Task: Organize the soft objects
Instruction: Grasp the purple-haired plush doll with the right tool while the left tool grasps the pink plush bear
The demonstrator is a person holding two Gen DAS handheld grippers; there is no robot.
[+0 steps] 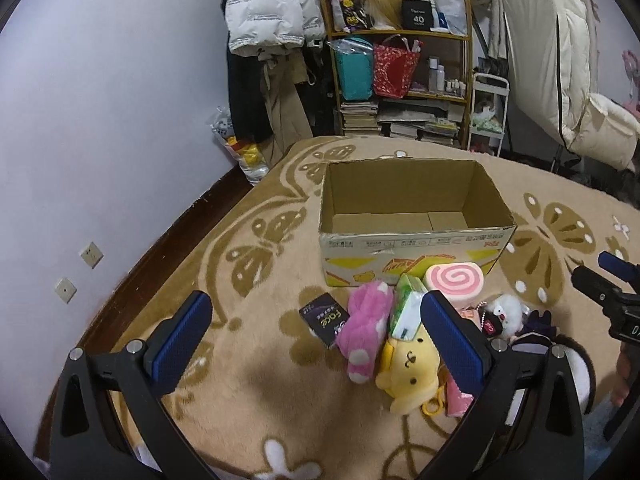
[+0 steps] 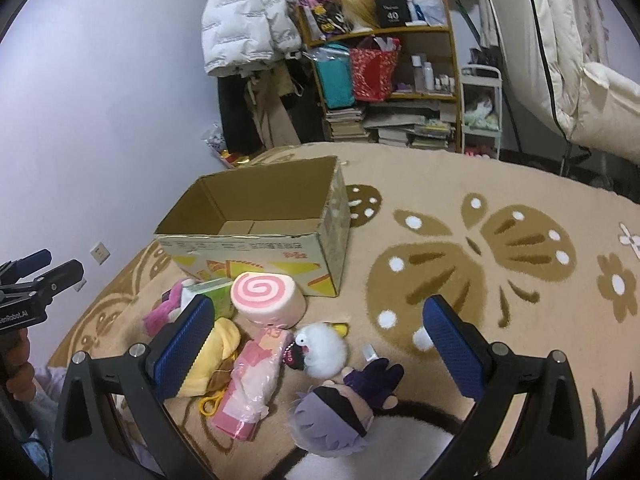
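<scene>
The left tool and the right tool are both spread wide and hold nothing. The soft toys lie in a heap at lower centre, among them a yellow plush and a pink swirl cushion, just before the open cardboard box on the carpet.

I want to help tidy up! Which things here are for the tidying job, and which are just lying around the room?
For the job:
- cardboard box, open
- pink swirl cushion
- yellow plush
- pink plush
- white fluffy toy
- grey-haired doll

Just lying about:
- shelf with books and bags
- white puffer jacket
- carpet
</scene>
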